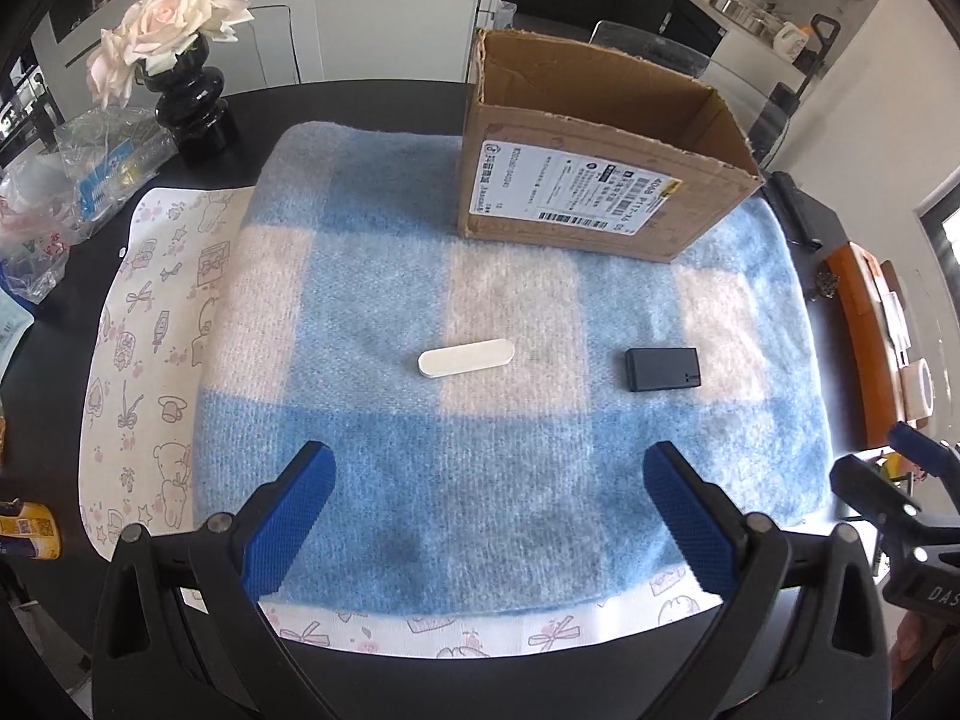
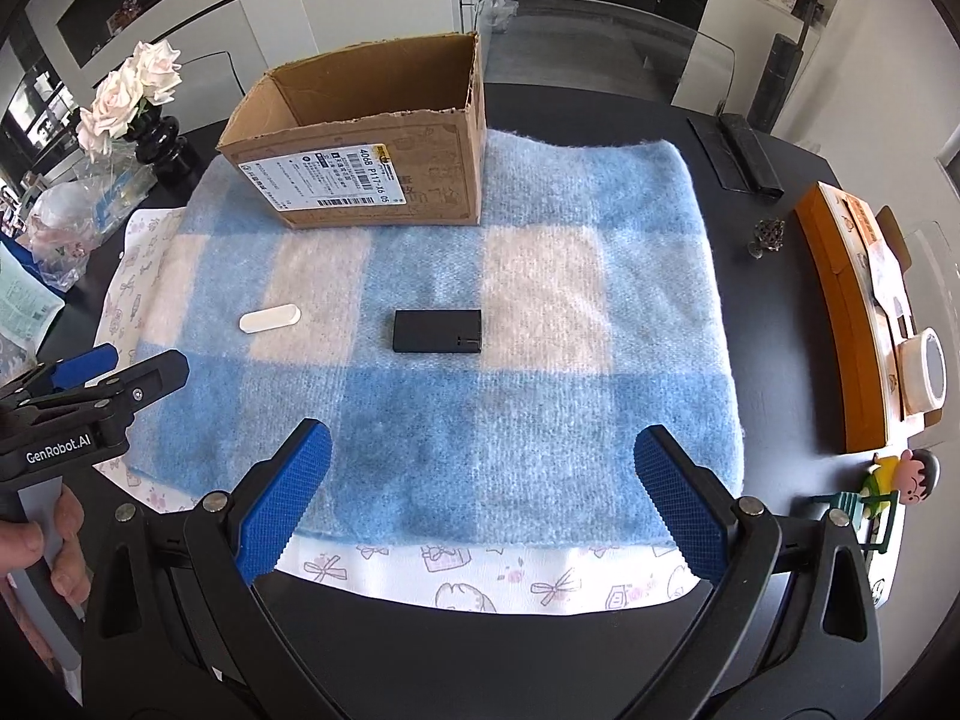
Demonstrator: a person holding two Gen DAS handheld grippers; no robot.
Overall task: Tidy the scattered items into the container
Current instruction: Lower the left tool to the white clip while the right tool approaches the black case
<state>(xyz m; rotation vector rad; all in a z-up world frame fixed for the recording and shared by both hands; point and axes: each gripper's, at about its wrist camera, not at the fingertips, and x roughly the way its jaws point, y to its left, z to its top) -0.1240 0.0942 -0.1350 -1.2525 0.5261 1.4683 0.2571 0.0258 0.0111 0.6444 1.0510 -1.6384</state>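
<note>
A flat white oblong piece [image 1: 466, 357] [image 2: 270, 318] and a small black rectangular box [image 1: 662, 368] [image 2: 438, 330] lie apart on a blue-and-white checked blanket [image 1: 498, 480] [image 2: 456, 420]. An open cardboard box [image 1: 600, 180] [image 2: 366, 144] with a shipping label stands upright at the blanket's far edge. My left gripper [image 1: 489, 516] hovers open over the near part of the blanket, short of the white piece. My right gripper [image 2: 480, 498] is open too, nearer than the black box. Neither holds anything. A person's hand [image 2: 42, 546] holds the left gripper's handle.
A black vase of pale roses [image 1: 180, 60] [image 2: 138, 108] and plastic bags [image 1: 78, 180] stand at the far left. An orange box [image 2: 852, 312], a tape roll [image 2: 924, 378], a small figurine [image 2: 888, 480] and a black remote-like bar [image 2: 744, 156] lie on the right of the black table [image 2: 768, 324].
</note>
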